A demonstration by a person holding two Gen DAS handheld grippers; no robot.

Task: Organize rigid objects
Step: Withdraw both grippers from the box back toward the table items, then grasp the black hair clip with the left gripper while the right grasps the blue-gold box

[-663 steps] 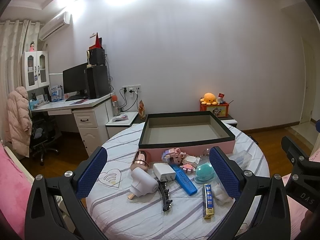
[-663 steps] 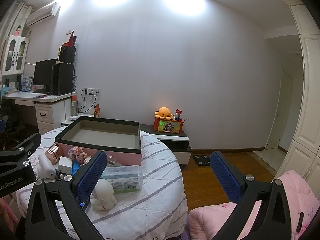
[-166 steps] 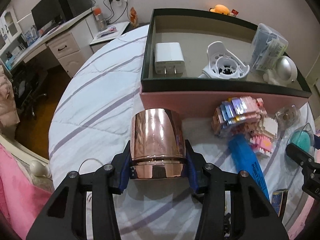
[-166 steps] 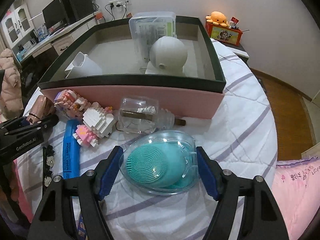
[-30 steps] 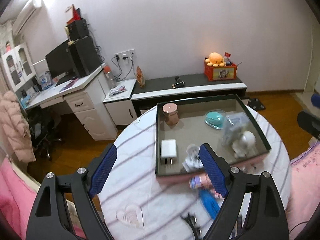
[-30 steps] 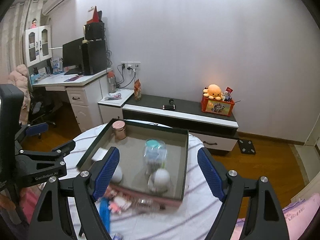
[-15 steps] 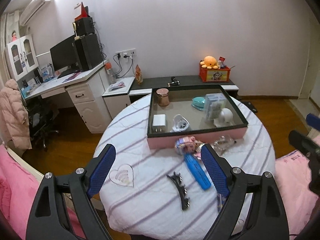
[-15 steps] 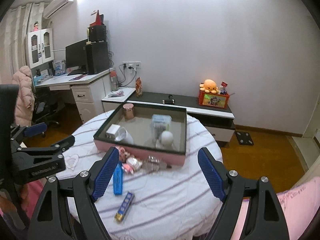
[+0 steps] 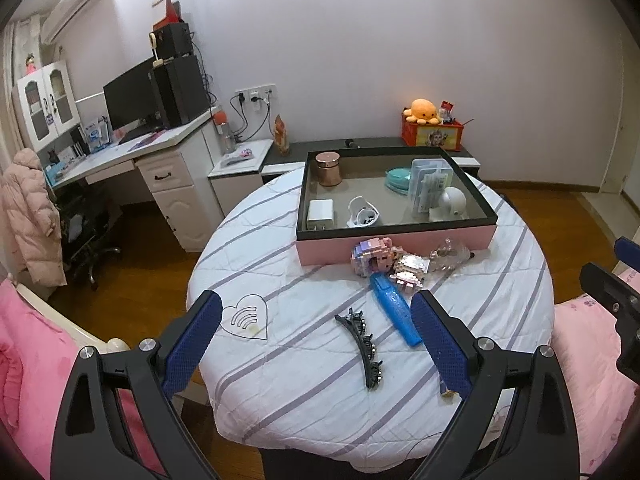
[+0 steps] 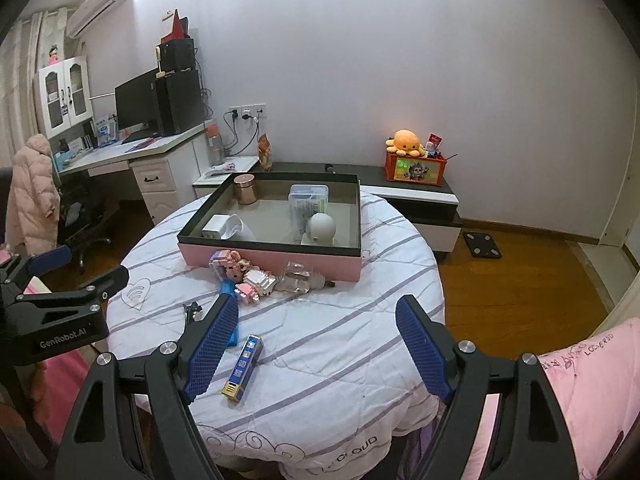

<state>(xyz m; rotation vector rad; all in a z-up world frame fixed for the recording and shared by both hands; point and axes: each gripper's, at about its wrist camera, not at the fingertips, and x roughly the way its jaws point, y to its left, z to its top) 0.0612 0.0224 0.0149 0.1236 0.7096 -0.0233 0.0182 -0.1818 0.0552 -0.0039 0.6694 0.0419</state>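
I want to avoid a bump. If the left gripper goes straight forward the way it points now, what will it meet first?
Probably the black hair clip on the striped tablecloth: it lies nearest, between the open jaws of the left gripper. Depth is unclear, so the gripper may pass over it.

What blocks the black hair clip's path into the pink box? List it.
Nothing rests on the black hair clip. Between it and the pink box lie the pink block figures and blue tube, against the near wall; lifting over clears them.
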